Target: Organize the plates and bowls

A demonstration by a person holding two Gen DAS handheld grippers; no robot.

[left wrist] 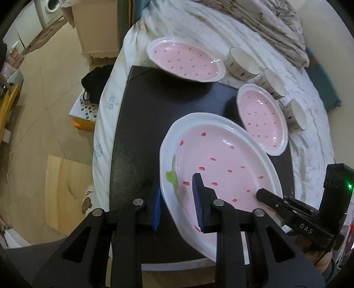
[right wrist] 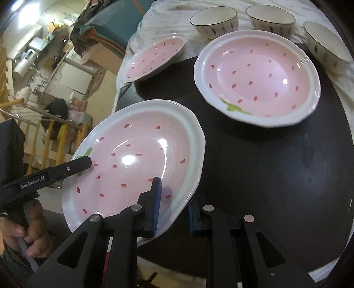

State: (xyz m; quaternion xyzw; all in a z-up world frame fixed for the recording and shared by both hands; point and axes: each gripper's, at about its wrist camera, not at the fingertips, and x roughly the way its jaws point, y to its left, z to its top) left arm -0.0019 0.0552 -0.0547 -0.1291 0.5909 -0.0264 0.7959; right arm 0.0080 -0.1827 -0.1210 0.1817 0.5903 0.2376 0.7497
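While both hands work the same dish, the nearest strawberry plate (left wrist: 221, 168) sits gripped from two sides: the left tongs (left wrist: 178, 202) straddle its rim on the stem side, one blue pad inside the bowl of the plate and the other outside under the lip, and the right tongs (right wrist: 172, 205) do the same on the opposite edge. Both pairs look clamped on that rim rather than standing apart. From the tilt of the plate and the pads under its lip, I'd judge it lifted off the dark counter (right wrist: 276, 166), though I cannot see under it to be sure.

What the next move turns on is where the second plate (right wrist: 258, 77) lies. It rests flat on the counter ahead of the tongs and off to the right-hand side, so the right hand is the nearer one. Its long axis runs roughly crosswise to the reach, green stem mark towards the held plate. A third plate (right wrist: 154, 59) sits farther back to the left, partly over the counter's edge on the white bedding (left wrist: 106, 124). Three bowls (right wrist: 214, 21) stand in a row beyond the plates.

To stack, the held plate would need carrying forward and rightward, levelled, and lowered so the rims match.
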